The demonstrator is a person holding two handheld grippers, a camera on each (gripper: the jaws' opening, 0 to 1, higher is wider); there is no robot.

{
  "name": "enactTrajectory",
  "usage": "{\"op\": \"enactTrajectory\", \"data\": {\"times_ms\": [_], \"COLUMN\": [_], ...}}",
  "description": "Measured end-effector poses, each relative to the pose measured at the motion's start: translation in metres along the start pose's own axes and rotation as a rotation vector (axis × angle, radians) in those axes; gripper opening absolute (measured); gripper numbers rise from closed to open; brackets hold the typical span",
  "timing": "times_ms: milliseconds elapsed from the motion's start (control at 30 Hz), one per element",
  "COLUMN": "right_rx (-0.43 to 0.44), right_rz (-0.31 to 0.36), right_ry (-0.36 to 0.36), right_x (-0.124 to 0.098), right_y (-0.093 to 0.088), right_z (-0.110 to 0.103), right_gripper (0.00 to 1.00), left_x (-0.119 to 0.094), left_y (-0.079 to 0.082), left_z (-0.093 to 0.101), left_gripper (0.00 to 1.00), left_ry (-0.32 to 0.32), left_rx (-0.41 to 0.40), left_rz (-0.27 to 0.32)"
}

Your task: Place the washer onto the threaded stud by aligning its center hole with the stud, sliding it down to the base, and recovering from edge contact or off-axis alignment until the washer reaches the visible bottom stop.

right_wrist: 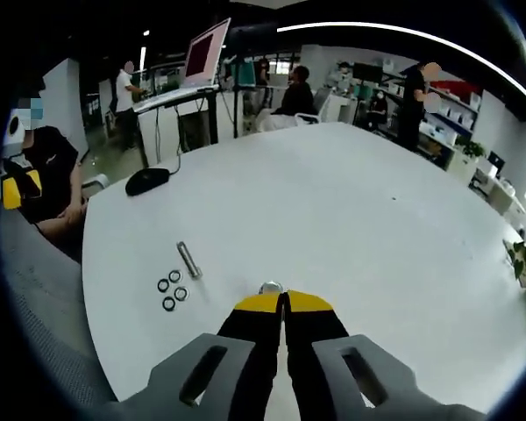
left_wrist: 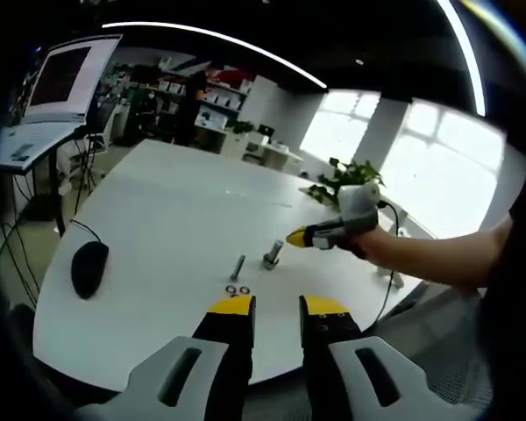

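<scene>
A short threaded stud point(left_wrist: 273, 254) stands upright on the white table point(left_wrist: 158, 210). A loose bolt point(left_wrist: 238, 266) lies just to its left, with small washers point(left_wrist: 238, 289) in front of it. My left gripper point(left_wrist: 278, 307) is open and empty, near the table's edge and short of the washers. My right gripper point(left_wrist: 300, 237), held by a hand, comes in from the right with its tips close beside the stud. In the right gripper view its jaws point(right_wrist: 283, 303) are shut and nothing shows between them. The stud's top point(right_wrist: 270, 287) peeks just beyond them. Several washers point(right_wrist: 172, 289) and the bolt point(right_wrist: 188, 260) lie to the left.
A black mouse point(left_wrist: 88, 267) with its cable sits at the table's left. A laptop point(right_wrist: 206, 48) stands on a desk behind, with people around it. One seated person point(right_wrist: 48, 175) is close to the table's edge. A plant point(left_wrist: 342, 180) is at the far side.
</scene>
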State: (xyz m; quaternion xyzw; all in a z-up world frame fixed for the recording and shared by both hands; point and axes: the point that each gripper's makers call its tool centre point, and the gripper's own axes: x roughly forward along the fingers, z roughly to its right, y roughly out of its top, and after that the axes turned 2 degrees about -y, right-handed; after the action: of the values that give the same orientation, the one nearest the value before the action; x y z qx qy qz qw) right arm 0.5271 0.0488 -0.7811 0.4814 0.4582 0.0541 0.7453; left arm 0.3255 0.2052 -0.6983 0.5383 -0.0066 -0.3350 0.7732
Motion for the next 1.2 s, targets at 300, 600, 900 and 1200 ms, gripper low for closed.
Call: {"op": "enactTrajectory", "data": {"times_ms": [300, 600, 900, 1200], "right_rx": [0.008, 0.036, 0.063, 0.137], "right_rz": [0.022, 0.102, 0.134, 0.124], "right_ry": [0.002, 0.027, 0.082, 0.142], "right_x": [-0.013, -0.047, -0.09, -0.13], "right_y": [0.003, 0.022, 0.025, 0.004], "right_z": [-0.002, -0.002, -0.008, -0.021], "right_gripper": [0.03, 0.05, 0.12, 0.18], "left_x": [0.0, 0.002, 0.001, 0.004], "left_y": [0.0, -0.001, -0.005, -0.008], "left_z": [0.0, 0.007, 0.011, 0.008], "left_gripper": [0.18, 0.18, 0.18, 0.11], "left_ry": [0.0, -0.005, 0.005, 0.037], "left_rx": [0.0, 0.014, 0.017, 0.024], "left_rz": [0.001, -0.003, -0.009, -0.048]}}
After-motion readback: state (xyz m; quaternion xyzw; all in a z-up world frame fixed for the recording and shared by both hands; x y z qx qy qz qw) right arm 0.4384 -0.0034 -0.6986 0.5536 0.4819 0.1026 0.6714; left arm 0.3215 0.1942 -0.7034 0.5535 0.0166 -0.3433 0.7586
